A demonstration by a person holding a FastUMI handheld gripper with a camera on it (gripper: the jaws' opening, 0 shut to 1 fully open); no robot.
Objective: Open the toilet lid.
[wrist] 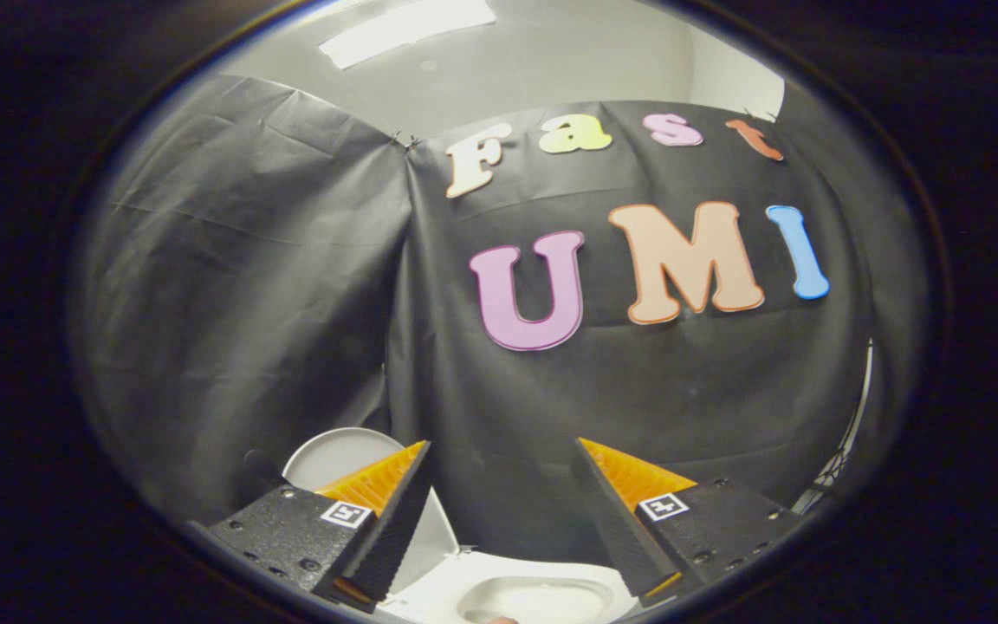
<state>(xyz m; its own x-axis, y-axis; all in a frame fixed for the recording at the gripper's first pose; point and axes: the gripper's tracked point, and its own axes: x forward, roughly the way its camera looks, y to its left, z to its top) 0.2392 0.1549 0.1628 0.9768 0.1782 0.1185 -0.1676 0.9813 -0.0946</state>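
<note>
A white toilet lid point(334, 455) stands raised against the black cloth wall, its rounded top showing above and behind my left finger point(378, 494). Its lower part runs down beside that finger toward the hinge. Below, between the two fingers, lies the white toilet rim with the open bowl point(534, 598). My gripper point(502, 444) is open, its fingers wide apart with nothing between them, held above the bowl and pointing at the wall. The left finger partly hides the lid; I cannot tell if it touches it.
Black cloth walls point(291, 286) close in just beyond the toilet, meeting at a corner ahead and to the left. A thin light-coloured frame point(850, 442) stands beyond the right finger. A pale ceiling with a light panel point(404, 26) is overhead.
</note>
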